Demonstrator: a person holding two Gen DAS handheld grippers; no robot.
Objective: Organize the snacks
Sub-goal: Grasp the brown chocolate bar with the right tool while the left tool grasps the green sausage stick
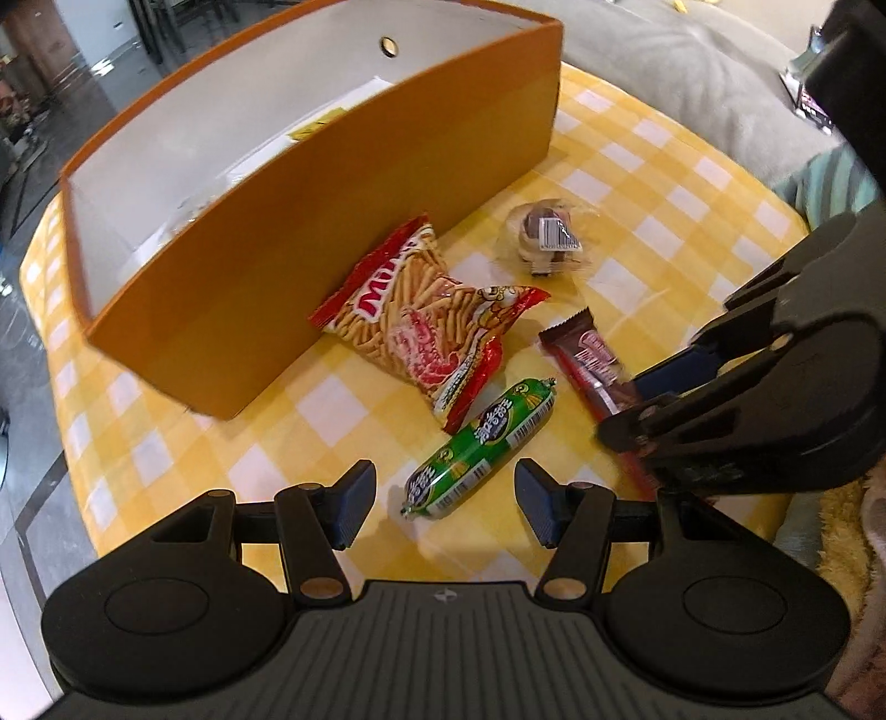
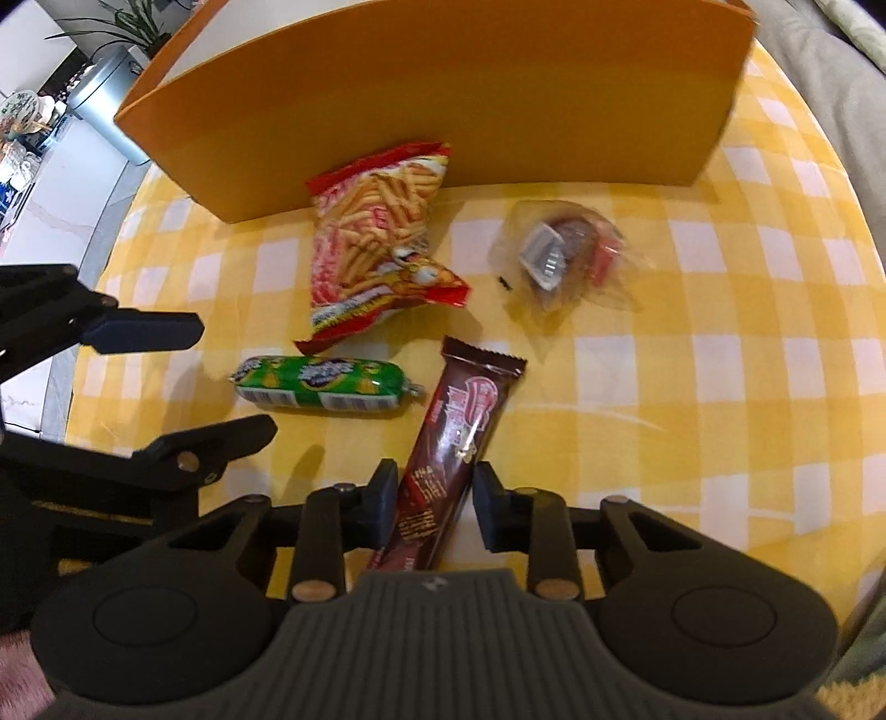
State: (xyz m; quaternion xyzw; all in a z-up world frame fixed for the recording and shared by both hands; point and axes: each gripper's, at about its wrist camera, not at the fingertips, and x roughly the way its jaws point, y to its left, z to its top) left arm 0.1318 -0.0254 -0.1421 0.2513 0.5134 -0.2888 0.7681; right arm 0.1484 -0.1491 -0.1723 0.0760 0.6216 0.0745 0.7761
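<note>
An orange box (image 1: 310, 243) with a white inside stands at the back of the yellow checked table (image 1: 343, 404); in the right wrist view the box (image 2: 443, 99) is also at the back. In front of it lie a red snack bag (image 1: 426, 327) (image 2: 376, 249), a green sausage (image 1: 482, 443) (image 2: 326, 382), a brown chocolate bar (image 1: 587, 360) (image 2: 454, 448) and a clear-wrapped pastry (image 1: 545, 238) (image 2: 565, 255). My left gripper (image 1: 443, 504) is open, its fingers either side of the sausage's near end. My right gripper (image 2: 434, 515) is open around the chocolate bar's near end, not closed on it.
A grey sofa cushion (image 1: 692, 72) lies behind the table at the right. Some items lie inside the box (image 1: 310, 130). A potted plant (image 2: 133, 22) and a cabinet stand beyond the table's far left corner.
</note>
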